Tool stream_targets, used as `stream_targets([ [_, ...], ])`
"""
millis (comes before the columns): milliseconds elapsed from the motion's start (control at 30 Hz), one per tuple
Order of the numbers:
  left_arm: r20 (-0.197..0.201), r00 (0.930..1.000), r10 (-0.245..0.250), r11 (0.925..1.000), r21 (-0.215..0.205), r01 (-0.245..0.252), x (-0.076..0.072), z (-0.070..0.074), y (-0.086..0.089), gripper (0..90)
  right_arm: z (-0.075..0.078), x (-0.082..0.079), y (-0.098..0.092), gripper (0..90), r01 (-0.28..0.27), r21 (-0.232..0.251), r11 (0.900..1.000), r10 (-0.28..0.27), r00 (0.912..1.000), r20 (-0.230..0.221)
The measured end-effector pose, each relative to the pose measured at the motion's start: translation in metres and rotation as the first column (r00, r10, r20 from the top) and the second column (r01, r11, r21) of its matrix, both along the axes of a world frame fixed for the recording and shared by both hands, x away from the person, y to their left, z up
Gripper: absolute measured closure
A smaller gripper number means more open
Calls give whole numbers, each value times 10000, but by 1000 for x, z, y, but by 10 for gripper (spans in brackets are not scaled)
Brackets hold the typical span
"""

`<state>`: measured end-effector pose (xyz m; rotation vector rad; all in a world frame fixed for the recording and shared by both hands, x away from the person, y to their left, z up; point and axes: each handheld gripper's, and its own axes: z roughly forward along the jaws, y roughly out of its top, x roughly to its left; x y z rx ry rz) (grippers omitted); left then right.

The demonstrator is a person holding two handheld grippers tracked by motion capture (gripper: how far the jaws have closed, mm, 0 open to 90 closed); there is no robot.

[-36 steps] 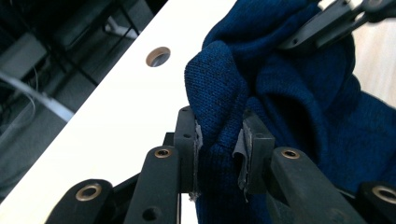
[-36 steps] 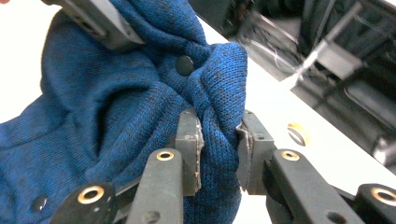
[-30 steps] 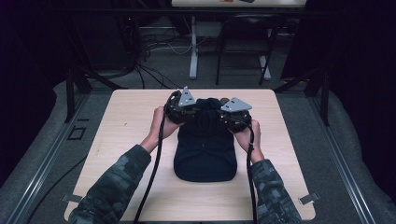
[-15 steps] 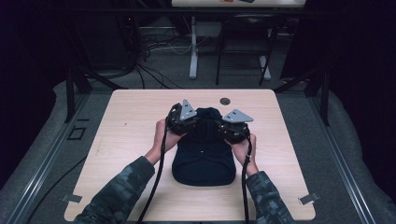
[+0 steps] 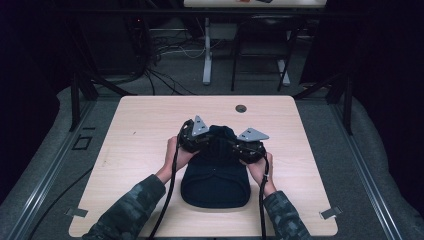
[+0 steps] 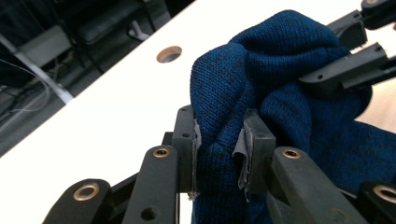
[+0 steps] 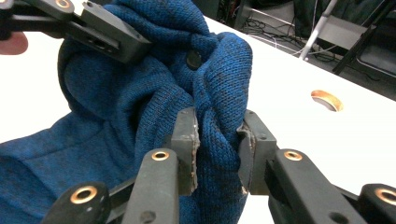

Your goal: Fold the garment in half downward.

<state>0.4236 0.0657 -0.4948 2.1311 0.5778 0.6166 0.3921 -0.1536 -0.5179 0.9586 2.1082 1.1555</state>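
Blue knit garment point(image 5: 215, 175) lies mid-tabletop point(image 5: 140, 130), near end flat between our forearms, far end bunched and lifted. We clamp left tongs point(image 6: 219, 140) on one fold, right tongs point(image 7: 218, 140) on another, both clenched on knit, close together. Dark button point(image 7: 193, 59) sits on the bunch. Beyond, round hole point(image 5: 241, 108) near far edge.
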Motion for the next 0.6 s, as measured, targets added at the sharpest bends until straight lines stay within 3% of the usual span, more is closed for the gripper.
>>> stream_targets([
  [233, -32, 9993, -363, 9993, 120, 364, -9, 1, 8, 692, 3, -9, -3, 701, -245, -540, 9982, 249, 9997, 62],
  [367, -388, 9977, -547, 9985, 6, 548, -11, -1, 12, 646, 0, -17, 1, 729, -263, -1073, 9939, 344, 9966, 752],
  [467, -979, 9933, -622, 9978, -284, 596, -8, -4, 16, 520, -3, -20, 3, 751, -290, -1198, 9924, 410, 9942, 990],
  [600, -1665, 9832, -751, 9962, -568, 665, -5, -8, 25, 444, -6, -20, 1, 759, -262, -1117, 9934, 392, 9924, 1163],
])
